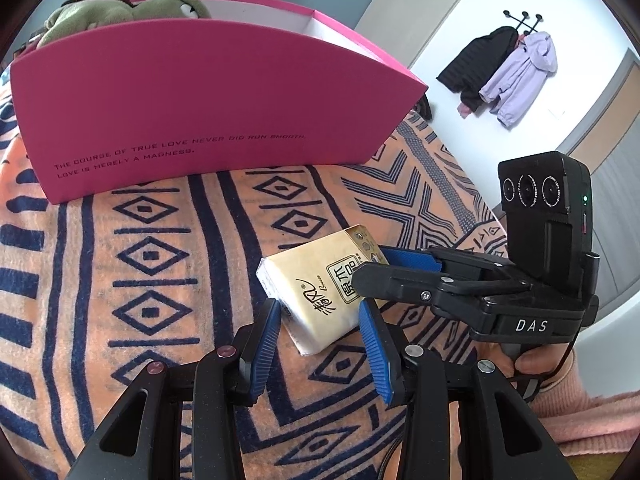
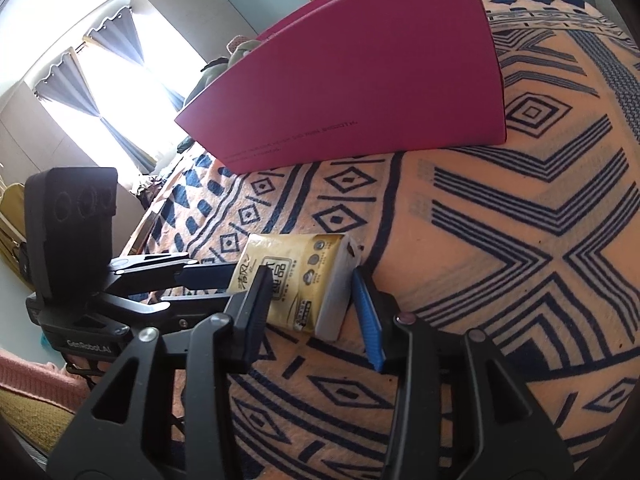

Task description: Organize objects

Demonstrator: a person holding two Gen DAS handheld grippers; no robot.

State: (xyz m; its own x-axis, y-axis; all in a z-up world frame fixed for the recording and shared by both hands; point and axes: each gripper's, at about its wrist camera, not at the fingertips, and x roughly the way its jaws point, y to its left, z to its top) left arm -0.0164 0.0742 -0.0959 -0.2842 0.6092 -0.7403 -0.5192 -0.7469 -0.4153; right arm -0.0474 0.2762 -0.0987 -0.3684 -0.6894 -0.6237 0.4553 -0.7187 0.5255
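Note:
A yellow tissue pack (image 1: 316, 288) (image 2: 296, 280) lies on the orange and navy patterned blanket (image 1: 160, 320). My left gripper (image 1: 318, 308) is shut on the pack's near end, with a blue pad against each side. From the right, my right gripper (image 2: 310, 280) straddles the pack's other end. Its left finger overlaps the pack's face. Its right pad (image 2: 366, 312) stands a sliver off the white side, so it is open. In the left wrist view the right gripper (image 1: 370, 266) reaches in from the right. In the right wrist view the left gripper (image 2: 228, 284) comes in from the left.
A tall pink box (image 1: 200, 100) (image 2: 360, 80) stands on the blanket just behind the pack, with a green plush toy (image 1: 120, 8) inside. Coats (image 1: 508, 72) hang on the far wall. A hand (image 1: 532, 364) in a pink sleeve holds the right gripper. A curtained window (image 2: 120, 64) is on the left.

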